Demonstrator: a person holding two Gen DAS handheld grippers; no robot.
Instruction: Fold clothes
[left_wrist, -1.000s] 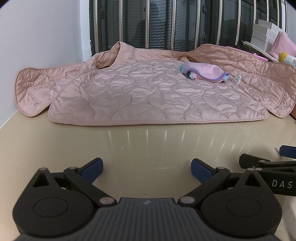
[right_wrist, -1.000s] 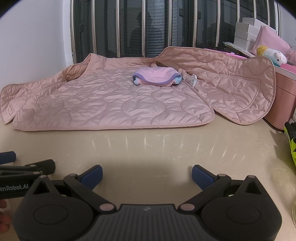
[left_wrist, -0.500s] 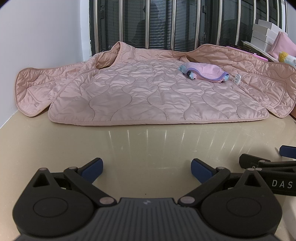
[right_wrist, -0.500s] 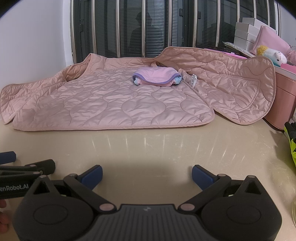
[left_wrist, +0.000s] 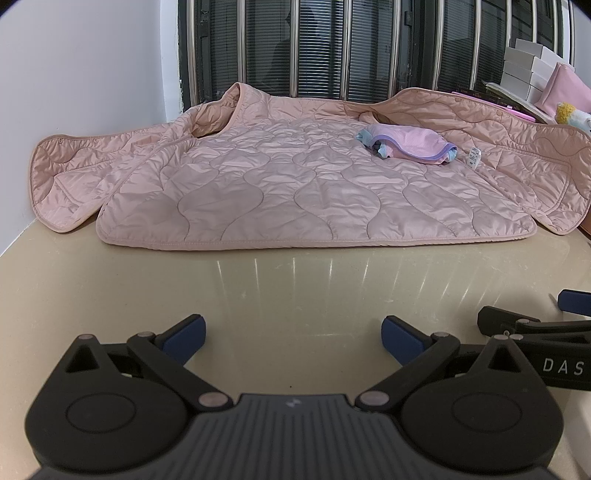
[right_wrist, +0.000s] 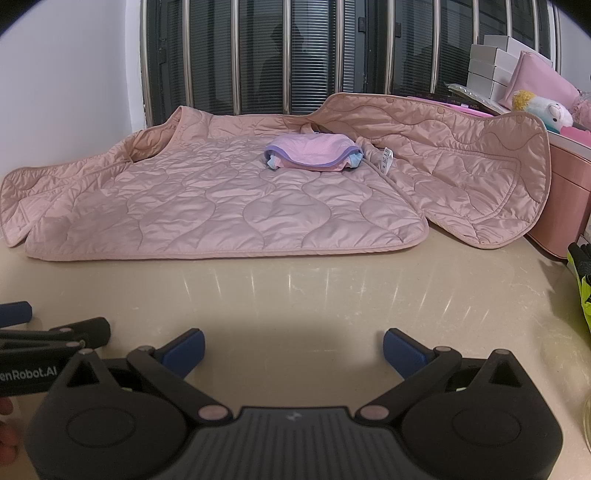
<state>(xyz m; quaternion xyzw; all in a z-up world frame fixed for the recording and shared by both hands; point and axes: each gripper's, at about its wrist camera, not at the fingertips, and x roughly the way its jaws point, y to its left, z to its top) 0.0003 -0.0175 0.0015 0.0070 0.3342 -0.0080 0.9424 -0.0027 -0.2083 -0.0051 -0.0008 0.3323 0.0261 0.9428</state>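
Observation:
A pink quilted jacket (left_wrist: 295, 184) lies spread flat on the beige table (left_wrist: 295, 288), its front panels open to both sides; it also shows in the right wrist view (right_wrist: 221, 206). A small folded pink and purple garment (left_wrist: 410, 142) sits on it toward the back right, and it also shows in the right wrist view (right_wrist: 314, 153). My left gripper (left_wrist: 293, 336) is open and empty, low over the table in front of the jacket. My right gripper (right_wrist: 293, 345) is open and empty, beside the left one.
A barred window (left_wrist: 332, 44) runs behind the table and a white wall (left_wrist: 74, 74) stands at the left. White boxes (right_wrist: 495, 66), a pink pouch (right_wrist: 546, 77) and a plush toy (right_wrist: 543, 109) sit on a pink cabinet (right_wrist: 561, 206) at the right. A yellow-green item (right_wrist: 583, 280) lies at the right edge.

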